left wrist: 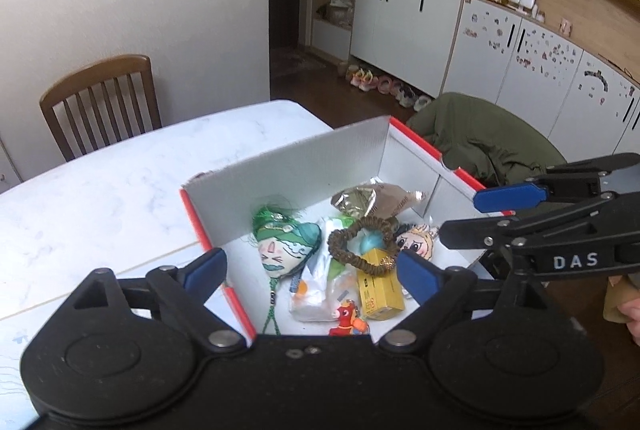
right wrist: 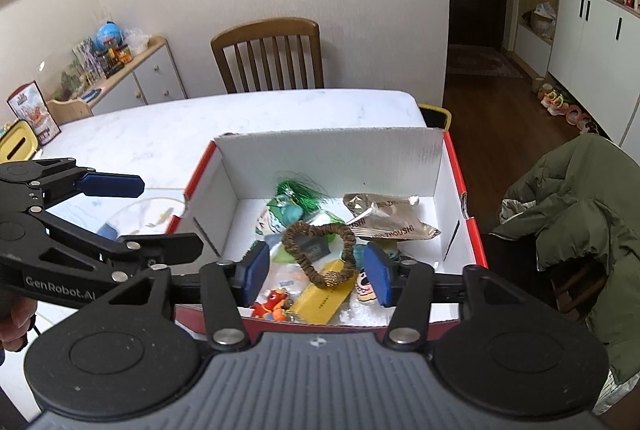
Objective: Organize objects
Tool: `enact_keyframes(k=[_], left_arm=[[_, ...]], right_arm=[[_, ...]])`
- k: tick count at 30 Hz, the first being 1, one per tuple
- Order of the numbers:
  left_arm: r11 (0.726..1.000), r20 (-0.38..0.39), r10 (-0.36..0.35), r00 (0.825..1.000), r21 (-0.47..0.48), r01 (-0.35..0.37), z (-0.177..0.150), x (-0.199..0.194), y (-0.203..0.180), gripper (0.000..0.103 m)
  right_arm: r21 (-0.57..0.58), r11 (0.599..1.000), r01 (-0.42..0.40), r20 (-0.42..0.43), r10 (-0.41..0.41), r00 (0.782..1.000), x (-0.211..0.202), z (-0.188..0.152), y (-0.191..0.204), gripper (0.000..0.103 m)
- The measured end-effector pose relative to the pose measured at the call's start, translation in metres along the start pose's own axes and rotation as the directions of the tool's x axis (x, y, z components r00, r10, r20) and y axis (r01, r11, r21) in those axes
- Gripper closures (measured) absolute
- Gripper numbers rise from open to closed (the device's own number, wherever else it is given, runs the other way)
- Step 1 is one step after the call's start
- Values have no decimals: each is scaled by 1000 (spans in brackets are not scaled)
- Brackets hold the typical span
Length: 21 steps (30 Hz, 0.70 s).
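Cardboard, white inside with red edges: that is the box (right wrist: pixel 440 166) sitting on the pale marble table (right wrist: pixel 200 126), and both tools are hanging right over it. In the right wrist view the right gripper (right wrist: pixel 316 276) fills the bottom of the frame, its blue pads (right wrist: pixel 256 270) spread well apart and holding nothing. Between them, centre frame, lies a bronze hair scrunchie (right wrist: pixel 318 256), resting on top of the pile, touching neither pad. Under it sits a yellow carton (right wrist: pixel 320 304), and at lower left of the box a small red toy horse (right wrist: pixel 272 304). Up toward the back wall there is a green tasselled charm (right wrist: pixel 298 192), and to the right of it a crinkled foil packet (right wrist: pixel 390 220).

Over to the left wrist view: the left gripper (left wrist: pixel 312 270) is also wide open, empty, its pads straddling the near left corner of the box (left wrist: pixel 280 166). The scrunchie (left wrist: pixel 362 244) sits mid-frame here, with a green-and-white painted face (left wrist: pixel 280 246) to its left and a small cartoon face charm (left wrist: pixel 416 244) to its right. A white plastic packet (left wrist: pixel 316 290) lies beneath. The right gripper (left wrist: pixel 460 218) pokes in from the right edge of the frame, above the box's right side.

A wooden chair (right wrist: pixel 268 54) stands behind the table, and a green jacket (right wrist: pixel 580 206) is draped over a seat at the right.
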<state>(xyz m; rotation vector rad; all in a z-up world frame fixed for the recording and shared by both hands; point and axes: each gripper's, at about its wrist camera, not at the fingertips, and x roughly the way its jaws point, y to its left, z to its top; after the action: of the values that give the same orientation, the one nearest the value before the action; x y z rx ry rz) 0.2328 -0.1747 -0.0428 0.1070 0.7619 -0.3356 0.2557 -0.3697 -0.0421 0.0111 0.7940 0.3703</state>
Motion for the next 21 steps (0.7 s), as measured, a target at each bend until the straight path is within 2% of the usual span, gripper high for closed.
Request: enact_keyframes(k=[5, 11, 18, 21], left_arm=[[1000, 32, 11, 999, -12, -10, -2, -17, 7, 6], [1000, 61, 8, 998, -27, -7, -6, -32, 16, 1], [1000, 81, 1, 997, -31, 2, -12, -47, 18, 1], [999, 89, -3, 996, -41, 7, -15, -52, 19, 1]], right_arm=[[15, 1000, -7, 35, 7, 999, -15, -3, 7, 48], [22, 1000, -19, 81, 17, 997, -30, -10, 16, 38], [46, 998, -29, 129, 23, 991, -48, -14, 22, 22], [51, 998, -32, 150, 24, 988, -56, -16, 27, 20]])
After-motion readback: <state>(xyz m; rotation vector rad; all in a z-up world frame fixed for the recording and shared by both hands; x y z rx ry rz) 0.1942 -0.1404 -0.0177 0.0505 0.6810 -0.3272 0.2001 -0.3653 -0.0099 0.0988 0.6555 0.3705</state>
